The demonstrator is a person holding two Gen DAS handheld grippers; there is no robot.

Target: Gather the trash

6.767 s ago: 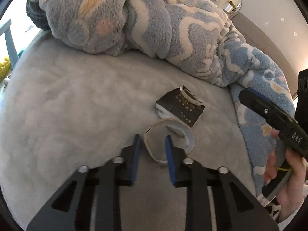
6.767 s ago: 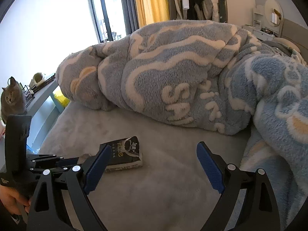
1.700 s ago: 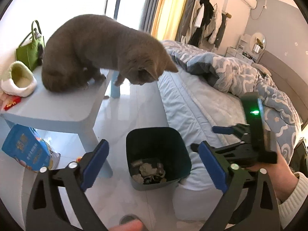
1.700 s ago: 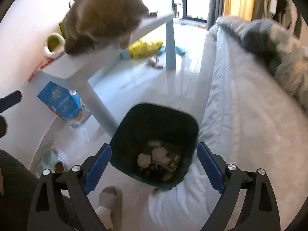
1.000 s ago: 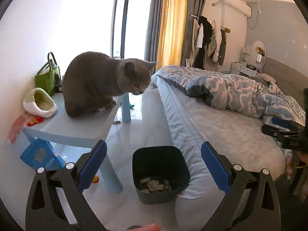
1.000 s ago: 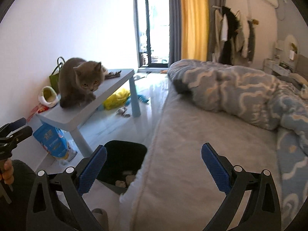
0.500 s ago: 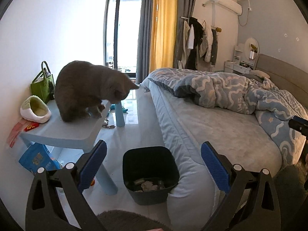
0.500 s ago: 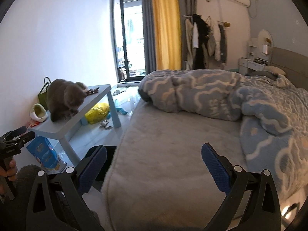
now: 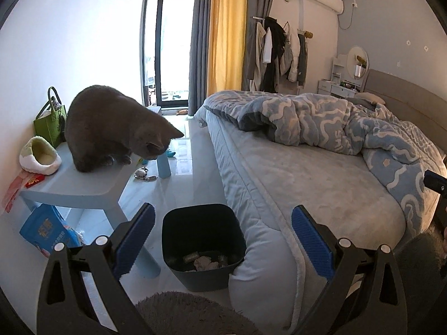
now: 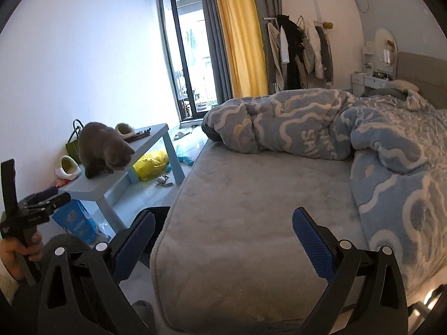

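Note:
A dark trash bin [image 9: 204,240] stands on the floor against the bed's near corner, with crumpled trash [image 9: 205,262] lying in its bottom. My left gripper [image 9: 223,240] is open and empty, held back from the bin and above it. My right gripper [image 10: 223,240] is also open and empty, facing over the grey bed top [image 10: 251,209]. Only a dark edge of the bin [image 10: 156,212] shows in the right wrist view. The left gripper [image 10: 42,201] appears at that view's left edge, held by a hand [image 10: 16,247].
A grey cat [image 9: 111,128] crouches on a light blue table [image 9: 83,187] left of the bin. A blue bag [image 9: 47,230] lies under the table. A blue patterned blanket [image 9: 335,122] is heaped across the bed. A grey rug [image 9: 190,315] lies below the grippers.
Both grippers have pulled back and risen from the bin, so the room and bed show wider. The cat has lowered its head over the table edge. Both stay open.

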